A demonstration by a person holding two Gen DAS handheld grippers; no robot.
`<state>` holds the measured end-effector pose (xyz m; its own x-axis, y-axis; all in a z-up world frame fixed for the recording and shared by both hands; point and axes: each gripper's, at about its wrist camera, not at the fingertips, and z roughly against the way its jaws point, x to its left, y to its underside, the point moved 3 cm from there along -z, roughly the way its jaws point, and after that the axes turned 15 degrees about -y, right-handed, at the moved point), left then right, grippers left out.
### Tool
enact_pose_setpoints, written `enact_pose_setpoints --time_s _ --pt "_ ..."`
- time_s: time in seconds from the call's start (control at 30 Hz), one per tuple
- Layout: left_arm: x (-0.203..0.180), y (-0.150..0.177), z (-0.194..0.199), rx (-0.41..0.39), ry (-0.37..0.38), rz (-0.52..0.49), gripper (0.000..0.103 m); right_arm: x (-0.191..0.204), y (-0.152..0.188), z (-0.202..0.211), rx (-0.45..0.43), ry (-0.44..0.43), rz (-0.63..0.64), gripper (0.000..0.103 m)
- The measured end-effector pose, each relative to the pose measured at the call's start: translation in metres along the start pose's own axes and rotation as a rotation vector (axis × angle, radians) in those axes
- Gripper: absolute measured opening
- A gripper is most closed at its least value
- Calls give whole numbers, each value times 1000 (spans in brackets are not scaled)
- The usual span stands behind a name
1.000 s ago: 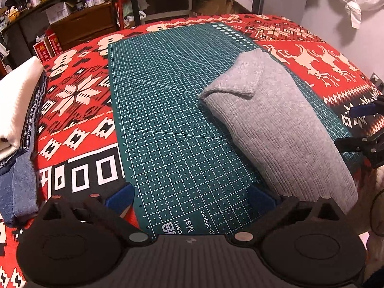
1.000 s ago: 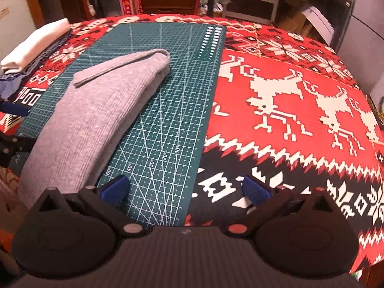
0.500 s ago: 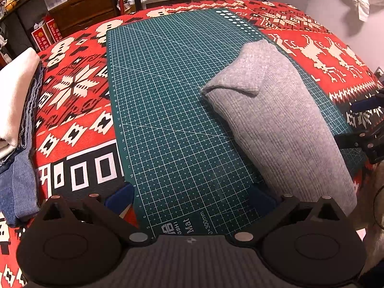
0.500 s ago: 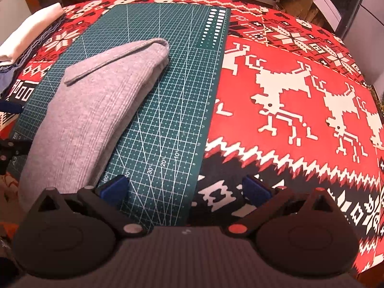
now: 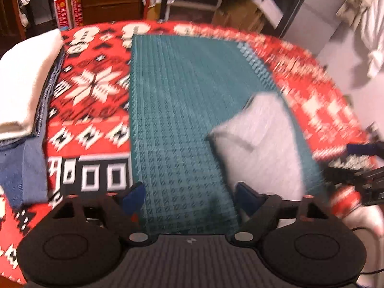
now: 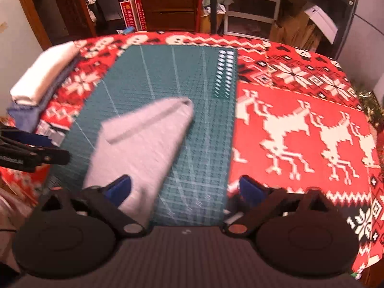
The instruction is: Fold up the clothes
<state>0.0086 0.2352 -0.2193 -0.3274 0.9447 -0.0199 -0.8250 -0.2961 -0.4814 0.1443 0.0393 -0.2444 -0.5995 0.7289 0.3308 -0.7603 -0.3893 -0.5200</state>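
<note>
- Both wrist views have tilted up since half a second ago: more of the room shows, the table sits lower in frame, and both pictures are now motion-blurred.
- Left wrist view: the left gripper (image 5: 186,198) stands with jaws wide apart, nothing between them, over the near edge of the green gridded cutting mat (image 5: 177,110). The folded grey ribbed knit garment (image 5: 261,141) lies in the right half of the frame, its near end just beside the right-hand blue pad; its long axis runs from lower right up toward frame centre, flap end farthest. A stack of folded white and blue clothes (image 5: 26,84) sits at the left edge, well apart.
- Right wrist view: the right gripper (image 6: 186,190) is likewise spread and empty. The garment occupies the lower left, tapering toward the centre, its near end under the left-hand blue pad. The red patterned tablecloth (image 6: 300,129) fills the right.
- Judgement: both claws flank the garment's near end; the right appears marginally closer. Blur limits certainty.
</note>
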Motion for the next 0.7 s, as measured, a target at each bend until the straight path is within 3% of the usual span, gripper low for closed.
enact_pose_setpoints --time_s 0.07,0.23,0.33,0.47,0.6,0.7 --pt "2 -10 0 0 71 31 64 8 -13 -2 -5 -30 -26 74" --pt "5 -33 -18 43 207 86 40 29 -42 -19 5 -60 -64 18" --pt "9 -44 -37 79 291 121 27 38 -55 -30 -4 -88 -84 13" --pt "16 -50 -63 130 376 174 20 48 -65 -52 16 -104 -106 8" --pt "18 -49 -81 189 440 207 20 53 -66 -75 63 -106 -125 5" --pt "14 -49 -86 188 433 191 20 52 -62 -94 110 -101 -141 5"
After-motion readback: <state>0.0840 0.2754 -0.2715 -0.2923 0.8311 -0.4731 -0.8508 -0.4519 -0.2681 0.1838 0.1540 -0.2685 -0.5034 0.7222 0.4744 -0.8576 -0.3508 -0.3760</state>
